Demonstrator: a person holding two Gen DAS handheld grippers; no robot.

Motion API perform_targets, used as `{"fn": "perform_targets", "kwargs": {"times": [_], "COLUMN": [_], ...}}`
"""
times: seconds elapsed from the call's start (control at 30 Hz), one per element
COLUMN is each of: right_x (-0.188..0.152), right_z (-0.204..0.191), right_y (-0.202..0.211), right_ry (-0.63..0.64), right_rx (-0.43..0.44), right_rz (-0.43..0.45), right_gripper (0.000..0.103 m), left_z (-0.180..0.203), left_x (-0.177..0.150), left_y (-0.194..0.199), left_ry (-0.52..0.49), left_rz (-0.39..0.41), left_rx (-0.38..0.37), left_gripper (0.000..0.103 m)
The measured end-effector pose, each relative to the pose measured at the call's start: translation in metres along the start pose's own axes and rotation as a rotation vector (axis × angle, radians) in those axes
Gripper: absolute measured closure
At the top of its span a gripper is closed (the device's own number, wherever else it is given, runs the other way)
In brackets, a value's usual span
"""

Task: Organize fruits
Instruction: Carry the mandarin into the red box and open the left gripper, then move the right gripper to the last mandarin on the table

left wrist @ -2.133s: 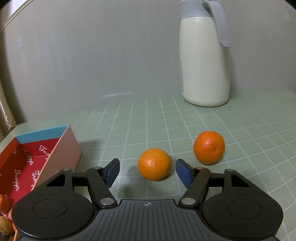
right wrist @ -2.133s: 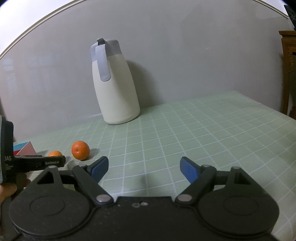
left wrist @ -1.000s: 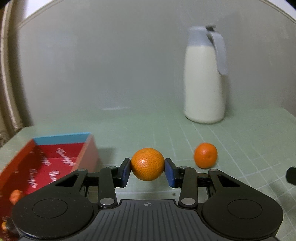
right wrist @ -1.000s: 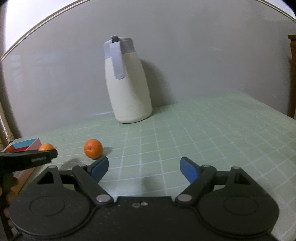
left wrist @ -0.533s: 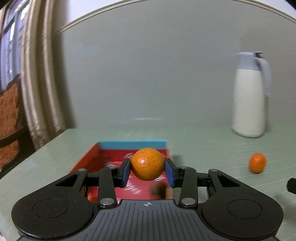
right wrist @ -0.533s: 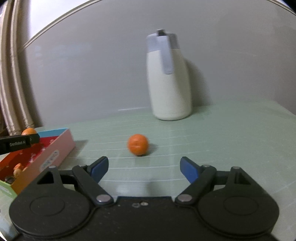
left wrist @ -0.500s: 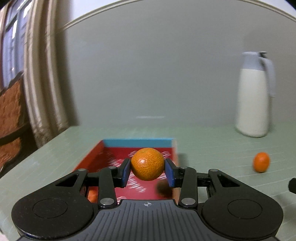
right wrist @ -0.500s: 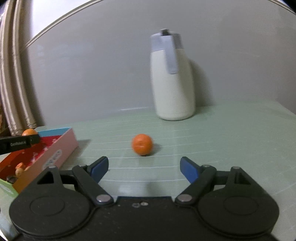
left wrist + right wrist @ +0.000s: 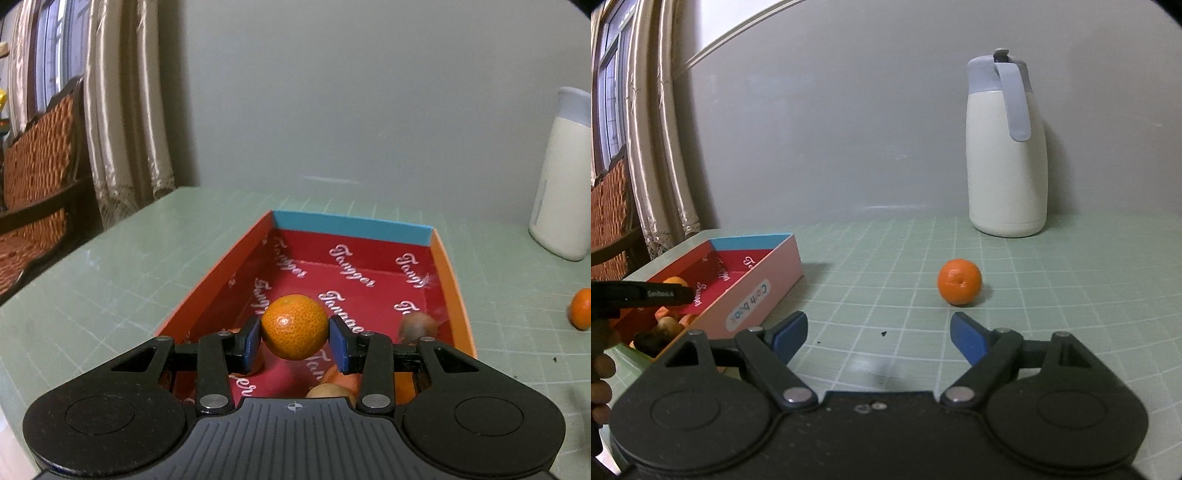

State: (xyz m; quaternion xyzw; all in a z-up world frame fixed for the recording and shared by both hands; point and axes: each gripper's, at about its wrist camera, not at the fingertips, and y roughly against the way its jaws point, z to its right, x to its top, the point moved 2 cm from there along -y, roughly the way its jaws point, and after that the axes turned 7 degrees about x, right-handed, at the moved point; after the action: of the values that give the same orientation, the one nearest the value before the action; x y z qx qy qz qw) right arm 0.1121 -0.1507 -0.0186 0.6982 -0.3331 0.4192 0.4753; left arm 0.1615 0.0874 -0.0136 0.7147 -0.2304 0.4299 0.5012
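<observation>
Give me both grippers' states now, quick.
Left gripper: shut on the tangerine, over the box.
Right gripper: open, empty.

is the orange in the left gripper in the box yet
Not yet: the orange is clamped in the left gripper, held above the red box.

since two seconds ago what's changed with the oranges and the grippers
The left gripper closed on the nearer orange, lifted it and carried it left over the red box. The other orange stays on the table; the right gripper stays open and empty.
</observation>
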Motion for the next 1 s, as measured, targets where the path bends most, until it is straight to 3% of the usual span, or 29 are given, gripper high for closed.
{"fn": "perform_targets", "kwargs": {"times": [0.47, 0.53, 0.73, 1.0], "right_x": [0.000, 0.000, 0.000, 0.000], "right_z": [0.000, 0.001, 0.000, 0.007], "right_y": [-0.001, 0.000, 0.000, 0.002], "right_ry": [-0.004, -0.007, -0.004, -0.020], "right_rx": [0.009, 0.008, 0.010, -0.019], "right_rz": [0.001, 0.002, 0.001, 0.001], "right_gripper": [0.019, 0.019, 0.019, 0.019], "left_z": [-0.007, -0.009, -0.003, 0.019], "left_x": [0.000, 0.001, 0.001, -0.005], "left_y": [0.008, 0.013, 0.040, 0.070], "left_ry": [0.031, 0.040, 0.006, -0.043], "left_rz": [0.008, 0.023, 0.110, 0.171], "left_rx": [0.016, 0.019, 0.027, -0.018], "left_gripper": [0.060, 0.047, 0.031, 0.026]}}
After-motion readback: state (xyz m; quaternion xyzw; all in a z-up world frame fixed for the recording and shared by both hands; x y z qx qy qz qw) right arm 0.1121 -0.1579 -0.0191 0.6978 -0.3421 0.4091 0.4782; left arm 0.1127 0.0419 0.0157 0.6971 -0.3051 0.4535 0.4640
